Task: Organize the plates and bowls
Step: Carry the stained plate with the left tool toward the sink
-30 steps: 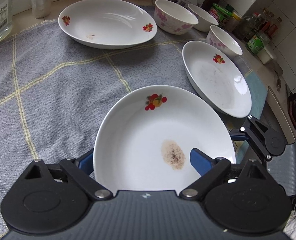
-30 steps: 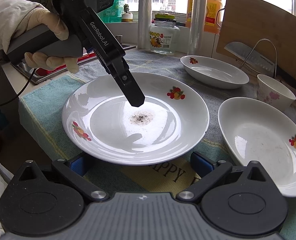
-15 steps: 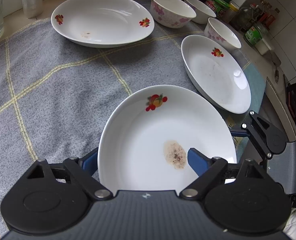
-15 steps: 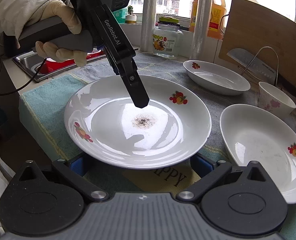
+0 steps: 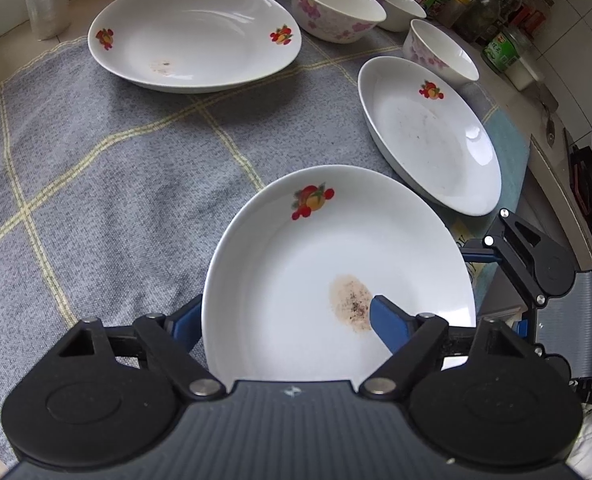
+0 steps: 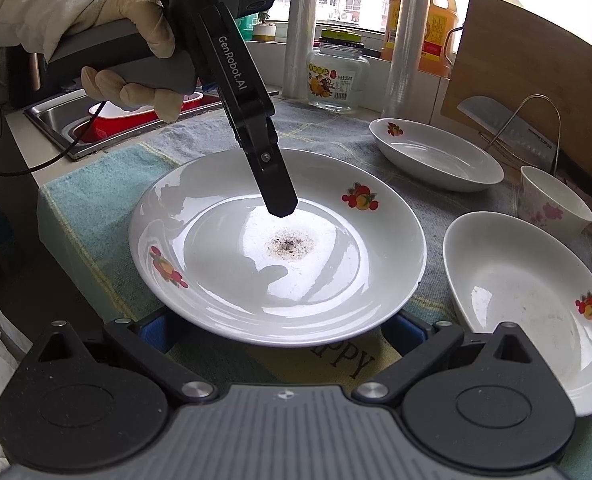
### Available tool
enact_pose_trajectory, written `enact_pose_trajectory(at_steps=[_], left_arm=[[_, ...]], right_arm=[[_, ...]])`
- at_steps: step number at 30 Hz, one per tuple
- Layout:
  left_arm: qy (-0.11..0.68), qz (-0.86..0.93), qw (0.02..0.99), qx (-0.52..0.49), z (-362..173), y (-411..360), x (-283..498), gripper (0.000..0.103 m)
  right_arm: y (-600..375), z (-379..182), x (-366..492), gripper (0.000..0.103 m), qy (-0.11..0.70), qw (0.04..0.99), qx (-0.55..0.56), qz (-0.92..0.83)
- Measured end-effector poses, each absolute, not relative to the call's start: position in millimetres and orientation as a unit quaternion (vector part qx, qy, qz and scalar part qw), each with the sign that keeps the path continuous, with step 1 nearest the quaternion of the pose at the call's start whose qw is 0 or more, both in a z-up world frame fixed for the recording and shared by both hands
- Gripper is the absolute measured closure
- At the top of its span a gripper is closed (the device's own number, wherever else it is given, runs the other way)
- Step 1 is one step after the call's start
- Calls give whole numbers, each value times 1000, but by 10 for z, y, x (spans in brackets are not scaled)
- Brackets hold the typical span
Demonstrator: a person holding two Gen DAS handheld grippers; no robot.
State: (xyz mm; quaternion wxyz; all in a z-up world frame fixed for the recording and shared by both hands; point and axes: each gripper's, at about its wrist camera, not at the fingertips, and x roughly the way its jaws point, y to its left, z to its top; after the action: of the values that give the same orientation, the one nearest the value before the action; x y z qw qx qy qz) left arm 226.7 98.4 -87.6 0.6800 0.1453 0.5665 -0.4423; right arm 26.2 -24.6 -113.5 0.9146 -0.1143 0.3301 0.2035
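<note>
Left wrist view: the left gripper [image 5: 284, 316] is clamped on the near rim of a white round ceramic plate with fruit decals and a brown speckled stain [image 5: 335, 276]. One blue pad [image 5: 385, 322] lies on the plate's inner face beside the stain; the other blue pad [image 5: 186, 322] sits under the rim on the outside. The plate is tilted, its far edge over the grey cloth with yellow grid lines [image 5: 96, 184].

Beyond it lie a white oval dish with a faint stain [image 5: 194, 36] at the far end of the cloth, and a second white oval dish [image 5: 431, 136] to the right, well apart from the held plate. Three white bowls with pink flower print [image 5: 335, 6] stand behind the dishes.

Right wrist view: the right gripper [image 6: 284, 330] is spread wide, both blue pads apart, with the plate's near rim between and above them. Contact cannot be confirmed. A gloved hand [image 6: 136, 56] holds the left tool's handle above the plate.
</note>
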Motion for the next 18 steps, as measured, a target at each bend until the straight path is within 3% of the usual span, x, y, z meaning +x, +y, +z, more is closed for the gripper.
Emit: enact_pose_trajectory(at_steps=[2,18], left_arm=[[565,-441,681,149,-866,976,2259,25],[568,-431,688,135,-847,1063,2261,25]], right_arm=[[-235,-1124,275,0,335,913,-116,202],[-192,-1070,294,0,342,911,-130,193]])
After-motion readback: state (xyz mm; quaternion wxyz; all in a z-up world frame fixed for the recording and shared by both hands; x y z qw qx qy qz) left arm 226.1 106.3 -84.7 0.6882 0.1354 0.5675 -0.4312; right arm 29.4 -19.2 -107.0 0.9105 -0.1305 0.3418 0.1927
